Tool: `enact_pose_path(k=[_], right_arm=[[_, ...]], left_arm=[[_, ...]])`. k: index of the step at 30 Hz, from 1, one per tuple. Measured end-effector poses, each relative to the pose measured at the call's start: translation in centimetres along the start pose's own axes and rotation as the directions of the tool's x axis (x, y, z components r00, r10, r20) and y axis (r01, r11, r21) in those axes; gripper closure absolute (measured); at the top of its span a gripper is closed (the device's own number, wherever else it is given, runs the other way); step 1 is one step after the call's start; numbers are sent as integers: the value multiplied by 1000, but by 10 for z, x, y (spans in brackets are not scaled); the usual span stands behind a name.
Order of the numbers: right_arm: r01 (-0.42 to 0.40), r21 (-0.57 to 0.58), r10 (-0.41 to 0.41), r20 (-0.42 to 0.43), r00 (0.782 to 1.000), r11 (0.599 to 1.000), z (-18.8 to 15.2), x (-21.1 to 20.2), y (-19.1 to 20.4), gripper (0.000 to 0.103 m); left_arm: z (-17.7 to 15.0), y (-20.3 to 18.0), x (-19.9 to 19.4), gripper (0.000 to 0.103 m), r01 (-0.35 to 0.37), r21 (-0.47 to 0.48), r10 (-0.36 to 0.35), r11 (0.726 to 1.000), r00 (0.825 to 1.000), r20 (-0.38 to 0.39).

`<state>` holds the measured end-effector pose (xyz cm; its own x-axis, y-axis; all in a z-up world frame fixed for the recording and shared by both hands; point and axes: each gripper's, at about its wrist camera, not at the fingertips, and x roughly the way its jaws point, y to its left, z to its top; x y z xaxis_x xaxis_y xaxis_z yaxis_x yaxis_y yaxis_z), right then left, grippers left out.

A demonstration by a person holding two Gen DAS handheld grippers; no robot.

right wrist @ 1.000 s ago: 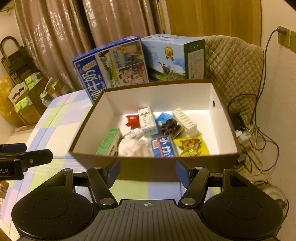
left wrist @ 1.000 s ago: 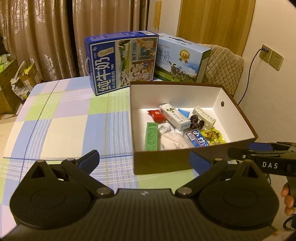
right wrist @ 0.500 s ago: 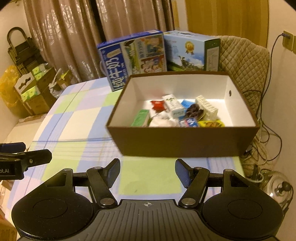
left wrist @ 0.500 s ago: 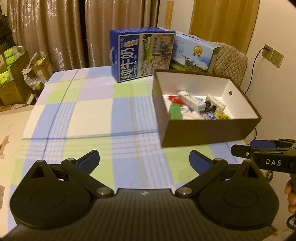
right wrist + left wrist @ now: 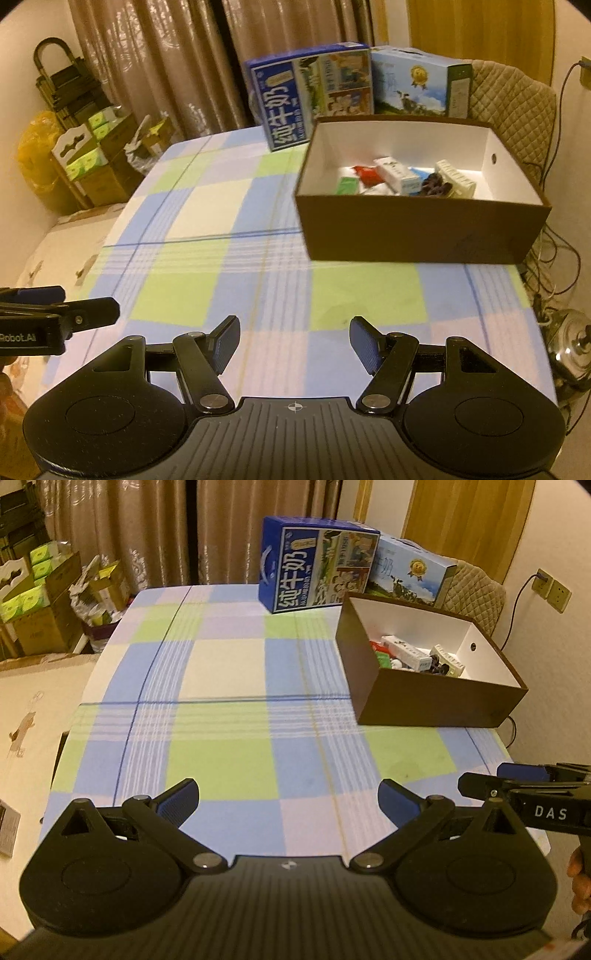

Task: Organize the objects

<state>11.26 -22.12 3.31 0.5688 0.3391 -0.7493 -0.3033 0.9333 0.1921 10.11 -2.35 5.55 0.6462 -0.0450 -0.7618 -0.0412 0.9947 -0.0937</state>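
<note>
Left claw (image 5: pixel 288 797): ours, jaws wide apart, holding nothing, above the near edge of the counter (image 5: pixel 229 672)
Right claw (image 5: pixel 294 341): jaws also wide, nothing between them, hovering over the near checks of the cloth
Brown box (image 5: pixel 413 229): sits at the far right of the counter, open on top, with small packets and cartons (image 5: pixel 397 175) lying inside
Which way it lies: ahead and to the right of both claws, well apart from either
Long axis: from our right view its long side runs left to right, facing us
Nearer claw: we judge the right one, since the box stands almost straight ahead of it
Loose things: we see none on the cloth outside the box, so we judge the sorting close to done
Behind the box: two milk cartons (image 5: pixel 317 563), untouched
</note>
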Motion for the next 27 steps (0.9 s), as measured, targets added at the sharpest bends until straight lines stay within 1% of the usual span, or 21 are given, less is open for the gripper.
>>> enact_pose_path(k=[13,27], right_arm=[[-42,-40,42,-2,999,998,-22,-11,44,40],[-56,-62,55,-19,998,996,-31,-7,64,40]], left_arm=[[-29,29,-22,1,-31,-21,31,999,999,-6],[-47,47,-29,1,-61,-49,60,997,998,-25]])
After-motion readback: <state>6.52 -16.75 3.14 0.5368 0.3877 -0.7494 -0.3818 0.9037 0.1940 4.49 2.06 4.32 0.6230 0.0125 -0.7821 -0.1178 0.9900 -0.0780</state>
